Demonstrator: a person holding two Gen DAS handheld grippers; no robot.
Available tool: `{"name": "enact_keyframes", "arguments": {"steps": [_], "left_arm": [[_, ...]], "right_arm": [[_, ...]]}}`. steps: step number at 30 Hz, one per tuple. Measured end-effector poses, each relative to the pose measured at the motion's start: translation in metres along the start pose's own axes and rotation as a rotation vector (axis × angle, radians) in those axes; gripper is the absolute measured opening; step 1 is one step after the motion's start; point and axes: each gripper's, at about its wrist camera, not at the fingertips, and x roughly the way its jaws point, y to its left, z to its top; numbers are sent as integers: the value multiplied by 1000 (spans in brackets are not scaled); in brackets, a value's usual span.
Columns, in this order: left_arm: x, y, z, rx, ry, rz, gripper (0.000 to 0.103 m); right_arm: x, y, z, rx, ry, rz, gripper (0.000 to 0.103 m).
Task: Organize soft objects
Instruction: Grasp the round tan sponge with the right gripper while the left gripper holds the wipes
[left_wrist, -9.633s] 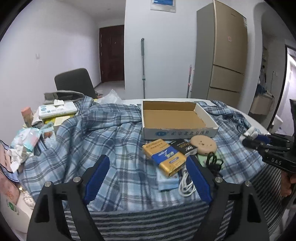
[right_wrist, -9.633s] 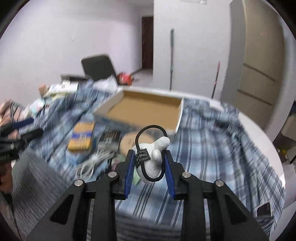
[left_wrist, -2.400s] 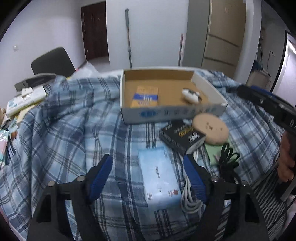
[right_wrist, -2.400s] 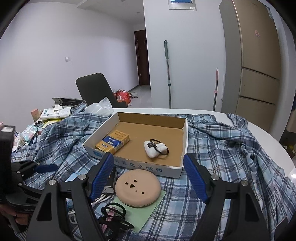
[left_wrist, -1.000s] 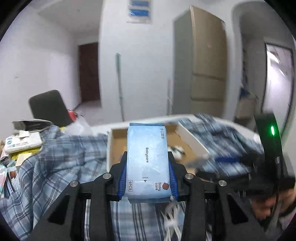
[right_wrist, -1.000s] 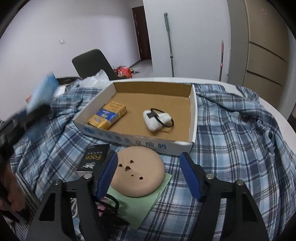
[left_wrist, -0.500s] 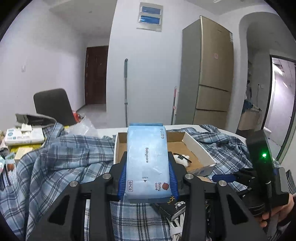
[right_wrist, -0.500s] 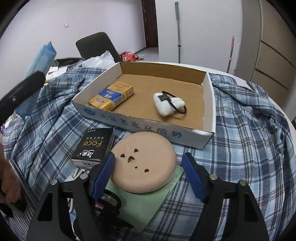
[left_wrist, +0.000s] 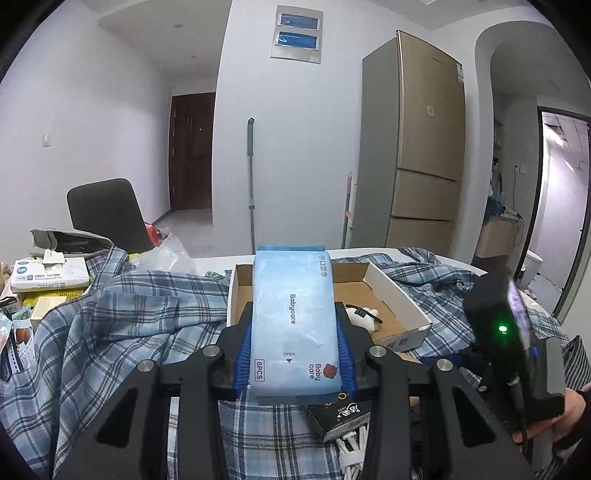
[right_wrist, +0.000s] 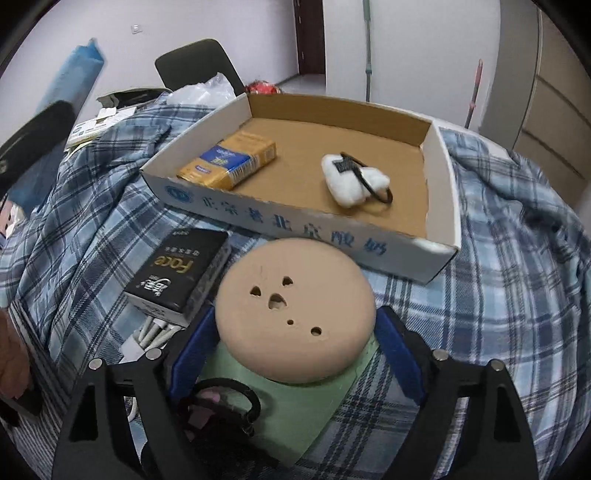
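Wipes pack (left_wrist: 294, 325), pale blue, is clamped between our left gripper's (left_wrist: 294, 363) blue pads, held up off the table with the box (left_wrist: 402, 310) behind it. Pack label faces the left camera, long axis running along the fingers.

Right gripper (right_wrist: 295, 354) is over the tan disc (right_wrist: 295, 308); its jaws have just been opening and now stand wide, one pad on each side of the disc. Can't see either pad pressing on it, so we read it as released, nothing grasped. Disc sits on a green sheet (right_wrist: 295, 417), just in front of the box's near wall (right_wrist: 295, 225).

Inside the box: yellow pack (right_wrist: 229, 160) at left, white plush with black loop (right_wrist: 352, 181) at right, apart from each other.

Black carton (right_wrist: 177, 275) lies left of the disc, on top of white cable (right_wrist: 151, 332). Black hair ties (right_wrist: 221, 406) near the right gripper's left finger. Plaid shirt (right_wrist: 517, 258) covers the table under everything.
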Motion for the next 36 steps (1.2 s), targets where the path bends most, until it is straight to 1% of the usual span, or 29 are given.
{"name": "enact_keyframes", "arguments": {"steps": [2,5,15,21,24,26,28,31,34,36], "left_arm": [[0,0,0,0,-2,0,40],[0,0,0,0,-1,-2,40],[-11,-4,0,15,-41,-7,40],[-15,-5,1,21,-62,-2,40],[-14,-4,1,13,-42,-2,40],[-14,-3,4,4,-29,-18,40],[-16,-2,10,0,-33,-21,40],[-21,-6,24,36,-77,-11,40],[-20,-16,41,107,-147,26,40],[-14,-18,54,100,-158,20,40]], "right_arm": [[-3,1,-1,0,-15,5,80],[-11,5,-2,-21,-51,-8,79],[-54,10,-5,-49,-262,-20,78],[-70,14,-6,-60,-342,-20,78],[-82,15,-3,-51,-379,-57,79],[-93,15,0,-48,-409,-65,79],[-104,16,7,-52,-431,-73,79],[-115,15,24,-56,-448,-91,79],[-124,10,48,-51,-480,-109,79],[-127,6,64,-34,-511,-131,79]]}}
